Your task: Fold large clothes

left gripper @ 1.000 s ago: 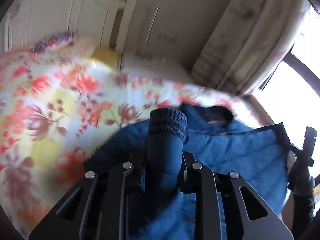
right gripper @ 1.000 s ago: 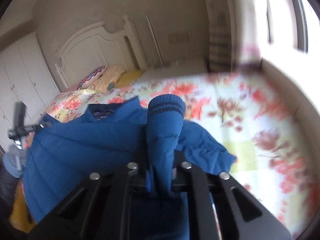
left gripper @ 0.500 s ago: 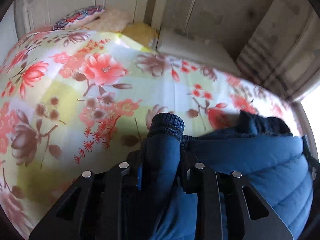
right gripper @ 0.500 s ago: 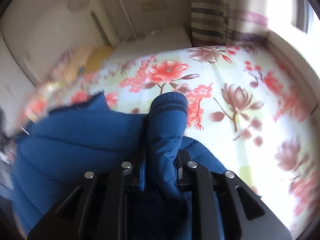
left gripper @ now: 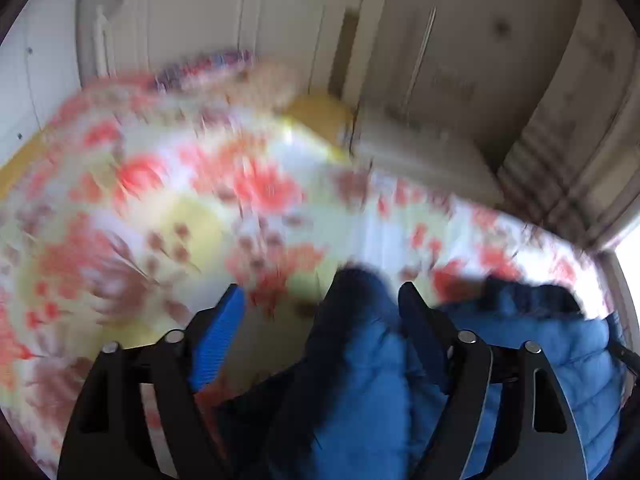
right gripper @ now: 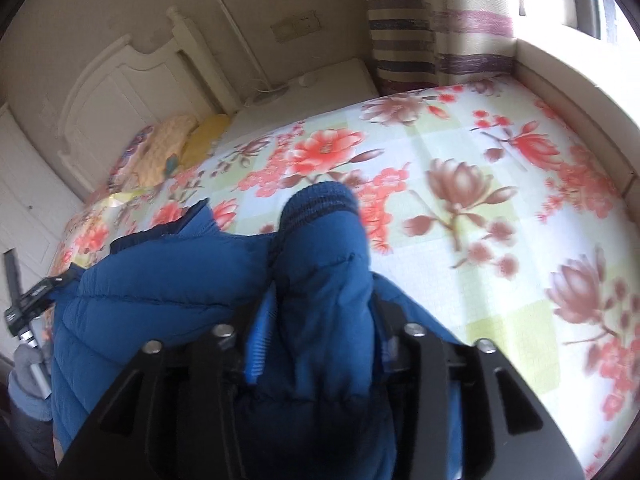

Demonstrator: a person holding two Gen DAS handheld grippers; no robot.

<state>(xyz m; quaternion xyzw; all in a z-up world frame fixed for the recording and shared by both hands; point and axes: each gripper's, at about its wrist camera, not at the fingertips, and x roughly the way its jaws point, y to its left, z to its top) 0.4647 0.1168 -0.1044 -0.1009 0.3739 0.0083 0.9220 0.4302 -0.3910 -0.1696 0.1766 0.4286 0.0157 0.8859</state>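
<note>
A blue puffer jacket [right gripper: 160,280] lies on the flowered bedspread [right gripper: 480,240]. One of its sleeves [right gripper: 320,272], with a dark ribbed cuff, sits between the fingers of my right gripper [right gripper: 324,300]. Those jaws are opening, and both blue pads show beside the puffy sleeve. The left wrist view is blurred. There the other sleeve [left gripper: 360,340] leans on the right finger of my left gripper [left gripper: 320,292], whose jaws are opening wide, the left pad [left gripper: 218,336] well clear. The jacket body [left gripper: 540,352] lies to the right. My left gripper [right gripper: 24,300] also shows at the far left edge.
A white headboard [right gripper: 120,80] and pillows [right gripper: 172,144] stand at the bed's far end, with a white nightstand [right gripper: 320,84] beside them. A striped curtain [right gripper: 420,20] and a window ledge [right gripper: 580,92] border the right side. A gloved hand [right gripper: 28,364] holds the left gripper.
Both grippers were shut on the sleeves. Now both stand apart, the left much wider. The sleeves have come down toward the bedspread, and the left view has swung and blurred.
</note>
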